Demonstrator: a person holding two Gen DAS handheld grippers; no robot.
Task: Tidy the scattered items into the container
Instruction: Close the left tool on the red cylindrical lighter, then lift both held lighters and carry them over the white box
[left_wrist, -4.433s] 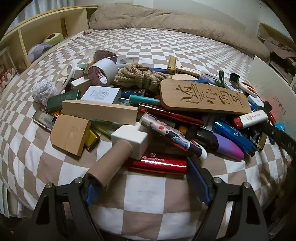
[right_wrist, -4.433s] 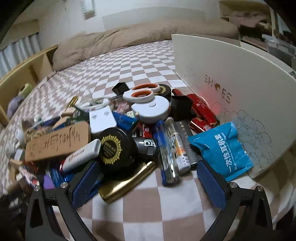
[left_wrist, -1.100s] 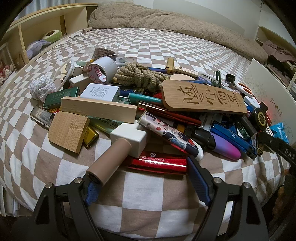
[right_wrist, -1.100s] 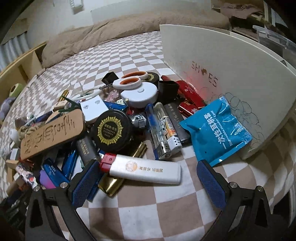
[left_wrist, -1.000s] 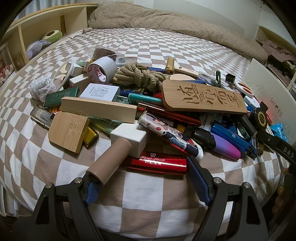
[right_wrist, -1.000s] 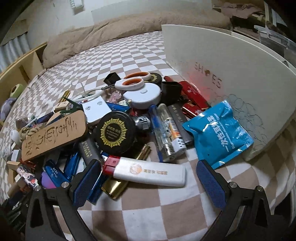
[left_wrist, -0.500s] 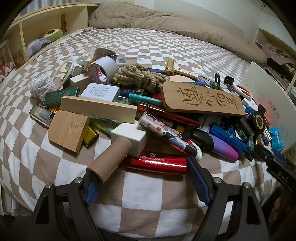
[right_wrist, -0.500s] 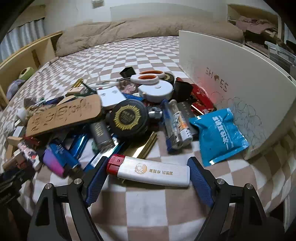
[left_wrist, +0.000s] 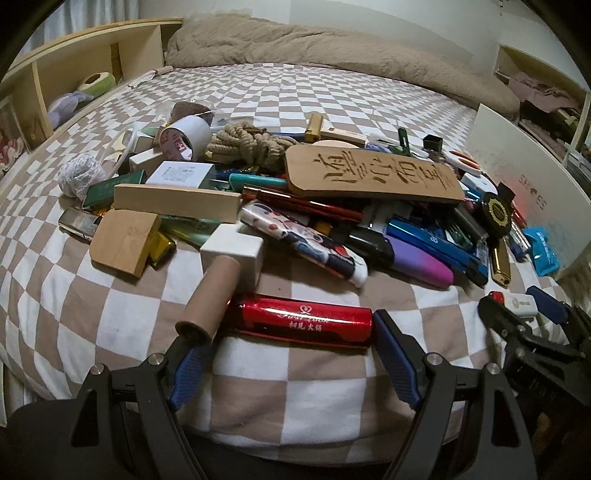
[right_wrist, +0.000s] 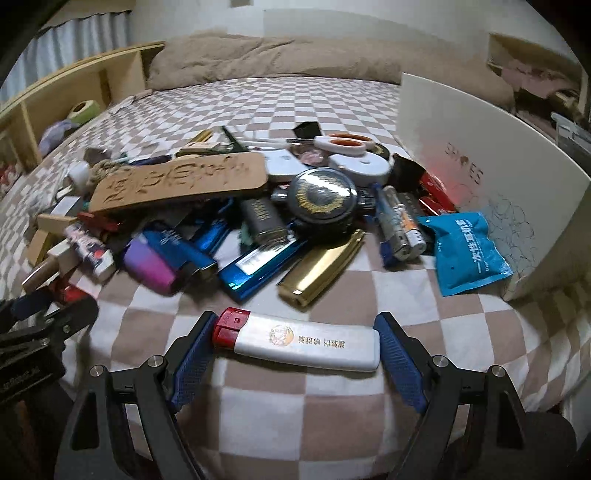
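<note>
White lighter (right_wrist: 301, 343) lies crosswise between the right gripper (right_wrist: 295, 354) fingers, pinched end to end. The white box (right_wrist: 491, 192) stands right of it; left gripper (left_wrist: 291, 362) is spread.

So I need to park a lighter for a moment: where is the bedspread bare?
Bare checkered bedspread lies along the near edge, around the white lighter. Another open stretch runs from the pile back to the beige duvet. It is crowded from the carved wooden plaque across to the white box.
</note>
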